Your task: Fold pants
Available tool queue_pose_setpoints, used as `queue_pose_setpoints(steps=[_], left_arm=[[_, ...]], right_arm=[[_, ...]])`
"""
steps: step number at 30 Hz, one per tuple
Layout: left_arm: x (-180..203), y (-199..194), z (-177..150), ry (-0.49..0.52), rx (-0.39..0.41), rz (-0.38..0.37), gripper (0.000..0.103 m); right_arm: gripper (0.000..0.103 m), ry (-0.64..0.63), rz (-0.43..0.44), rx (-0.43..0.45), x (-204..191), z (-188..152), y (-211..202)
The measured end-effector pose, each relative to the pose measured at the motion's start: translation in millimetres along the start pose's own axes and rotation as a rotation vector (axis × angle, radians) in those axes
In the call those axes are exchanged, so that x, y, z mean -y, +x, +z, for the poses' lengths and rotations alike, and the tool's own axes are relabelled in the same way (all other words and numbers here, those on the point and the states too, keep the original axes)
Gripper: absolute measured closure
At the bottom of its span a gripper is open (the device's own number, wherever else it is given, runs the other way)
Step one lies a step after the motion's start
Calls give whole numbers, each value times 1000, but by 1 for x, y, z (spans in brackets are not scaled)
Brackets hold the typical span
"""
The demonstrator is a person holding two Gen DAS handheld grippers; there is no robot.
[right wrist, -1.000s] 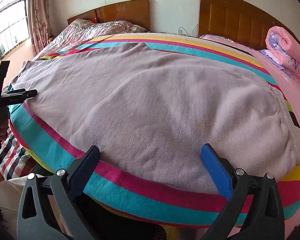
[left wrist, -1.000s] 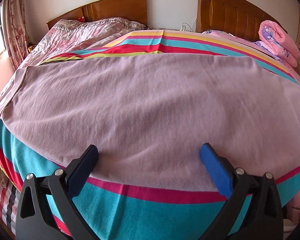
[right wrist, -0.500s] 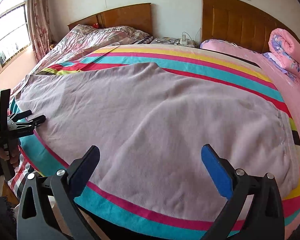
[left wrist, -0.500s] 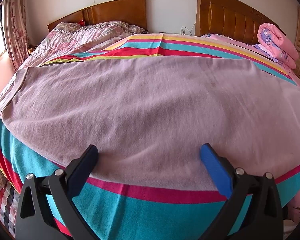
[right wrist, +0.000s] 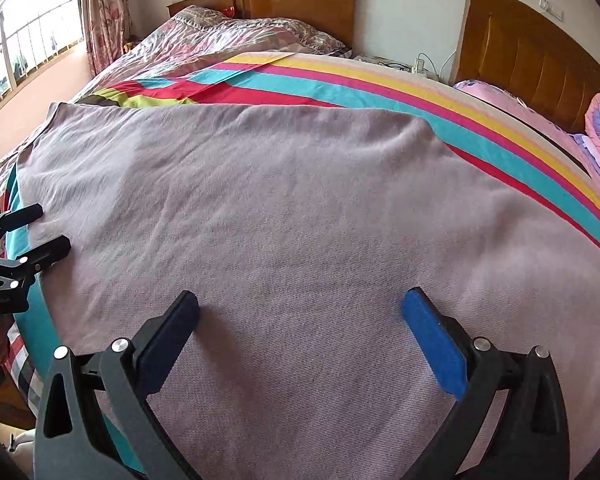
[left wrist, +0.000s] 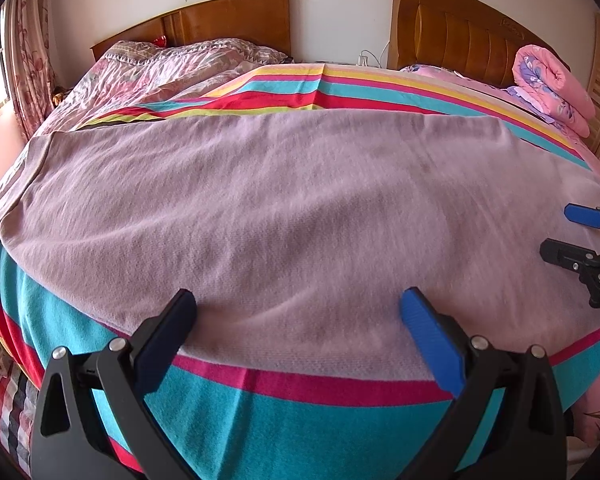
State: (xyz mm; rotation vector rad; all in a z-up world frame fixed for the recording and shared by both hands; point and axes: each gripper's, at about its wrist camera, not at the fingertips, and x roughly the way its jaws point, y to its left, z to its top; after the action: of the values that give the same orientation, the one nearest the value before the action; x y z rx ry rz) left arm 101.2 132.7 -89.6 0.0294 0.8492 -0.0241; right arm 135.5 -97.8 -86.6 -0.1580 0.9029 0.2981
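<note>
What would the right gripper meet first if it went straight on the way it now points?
Most likely the mauve pants spread on the striped blanket; the open right gripper already hangs over them, though depth is unclear.

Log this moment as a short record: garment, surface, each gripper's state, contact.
garment: pale mauve pants, spread flat
surface: striped blanket on a bed
left gripper: open, over the pants' near edge, holding nothing
right gripper: open, above the pants, holding nothing
contact: cannot tell whether either touches the cloth
background: rolled pink quilt, wooden headboard
</note>
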Motion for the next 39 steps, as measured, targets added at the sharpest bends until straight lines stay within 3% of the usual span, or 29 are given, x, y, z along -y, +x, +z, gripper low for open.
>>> queue_pose_setpoints(steps=[2, 4, 7, 9, 12, 14, 16, 21, 24, 25, 26, 27, 29, 31, 33, 36, 39], left_arm=[[-2, -1, 2, 0, -14, -13, 1], [-15, -11, 4, -73, -3, -57, 1], [-69, -44, 2, -279, 133, -206, 1], [-124, -58, -6, -462, 195, -242, 1], [-210, -57, -28, -774, 219, -328, 4], [-247, -54, -35, -859, 241, -322, 16], [-269, -47, -35, -883, 241, -315, 25], [-297, -14, -20, -920, 179, -333, 27], [-316, -3, -15, -968, 194, -327, 30], [-321, -2, -13, -985, 204, -327, 35], [-326, -2, -10, -988, 205, -307, 68], [-329, -1, -9, -988, 197, -283, 92], [-337, -4, -9, -1013, 234, -336, 91], [-340, -14, 0, -981, 256, -321, 91], [-346, -17, 7, -1012, 263, -344, 91], [-344, -22, 14, -1000, 251, -280, 91], [-317, -40, 33, -892, 251, -111, 91]], right_arm=[[4, 6, 2, -11, 1, -2, -1], [4, 8, 0, -21, 1, -5, -4], [4, 9, -5, -30, 0, -12, -10], [4, 5, 4, -13, 1, -17, -12], [4, 4, 3, -6, 1, -18, -13], [4, 4, 1, -4, 1, -18, -13], [4, 4, 2, -2, 1, -19, -14], [4, 4, 3, -2, 1, -19, -14], [4, 4, 3, -2, 1, -19, -14], [4, 4, 3, -2, 1, -19, -14], [4, 4, 3, -1, 1, -19, -14], [4, 4, 3, -1, 1, -19, -14], [4, 3, 4, -2, 0, -19, -14], [4, 0, 9, -3, 1, -19, -13], [4, -4, 16, -3, 1, -19, -13], [4, -6, 20, -1, 2, -20, -13], [4, -5, 27, -1, 4, -20, -13]])
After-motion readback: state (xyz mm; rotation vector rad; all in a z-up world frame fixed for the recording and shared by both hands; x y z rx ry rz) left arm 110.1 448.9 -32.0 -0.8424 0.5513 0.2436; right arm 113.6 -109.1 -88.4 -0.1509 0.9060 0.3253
